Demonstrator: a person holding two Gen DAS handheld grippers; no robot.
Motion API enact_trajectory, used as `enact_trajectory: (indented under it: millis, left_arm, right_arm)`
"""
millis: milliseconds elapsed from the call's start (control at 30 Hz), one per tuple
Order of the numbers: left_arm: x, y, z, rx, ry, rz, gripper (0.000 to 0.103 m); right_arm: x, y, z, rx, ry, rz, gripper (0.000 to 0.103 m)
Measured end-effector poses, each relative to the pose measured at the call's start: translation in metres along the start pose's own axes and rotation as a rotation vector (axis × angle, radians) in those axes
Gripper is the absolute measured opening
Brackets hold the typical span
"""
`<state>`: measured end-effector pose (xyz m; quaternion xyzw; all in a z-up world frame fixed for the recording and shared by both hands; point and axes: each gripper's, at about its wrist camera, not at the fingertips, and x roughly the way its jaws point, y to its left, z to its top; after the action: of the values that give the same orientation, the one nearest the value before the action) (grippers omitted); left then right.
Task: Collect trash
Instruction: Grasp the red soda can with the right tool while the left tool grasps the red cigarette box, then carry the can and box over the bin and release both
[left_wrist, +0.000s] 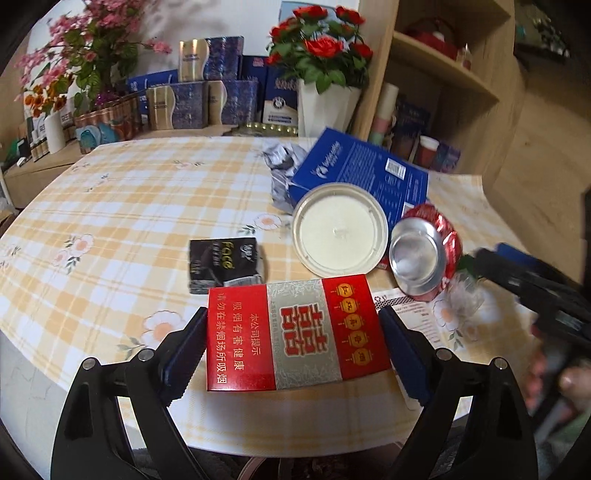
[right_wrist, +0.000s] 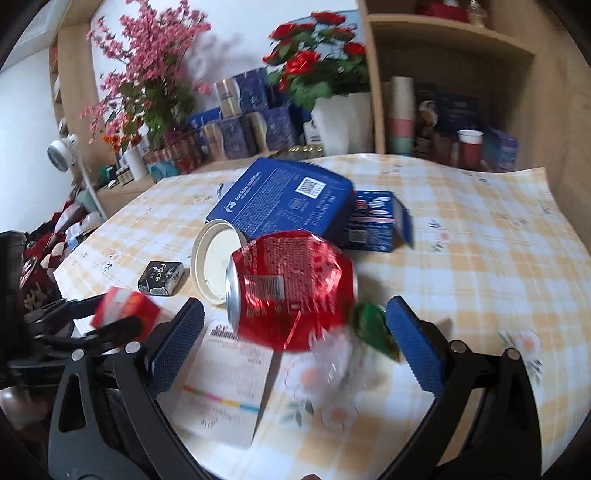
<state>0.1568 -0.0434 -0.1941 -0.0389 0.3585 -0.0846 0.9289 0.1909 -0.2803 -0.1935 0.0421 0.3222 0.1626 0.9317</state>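
Between the wide-apart fingers of the left hand-held gripper (left_wrist: 293, 345) sits a flat red cardboard cigarette box (left_wrist: 295, 332) at the near desk (left_wrist: 110, 206) edge, whether squeezed I cannot tell. Right of it, the right hand-held gripper (right_wrist: 295, 332) is released around a crushed red metal can (right_wrist: 291, 288).

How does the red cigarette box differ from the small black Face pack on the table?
The red cigarette box is bigger and flat-faced; the black Face pack is smaller and crumpled. The box sits between the left claw's fingers; the pack lies free beyond it. Both are rectangular packaging on the checked tablecloth.
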Motion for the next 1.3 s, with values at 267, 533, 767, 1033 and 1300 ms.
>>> enact_trajectory:
  millis: [267,533,767,1033,1300]
  left_arm:
    - [-0.016,0.018,-0.006,-0.061,-0.016,-0.016,0.088]
    - [-0.023,0.024,-0.007,-0.07,-0.033,-0.035,0.088]
    - [-0.026,0.03,-0.011,-0.092,-0.035,-0.04,0.088]
    - [-0.033,0.033,-0.011,-0.09,-0.067,-0.044,0.088]
    - [-0.042,0.033,-0.006,-0.092,-0.087,-0.054,0.088]
  right_arm:
    - [0.018,0.02,0.009,-0.042,0.016,0.025,0.091]
    - [0.037,0.033,0.003,-0.006,0.058,-0.058,0.042]
    - [0.053,0.049,0.002,-0.009,0.091,-0.146,0.032]
    - [0.028,0.05,0.019,-0.051,-0.026,-0.18,0.022]
    - [-0.005,0.045,0.041,-0.026,-0.12,-0.13,0.022]
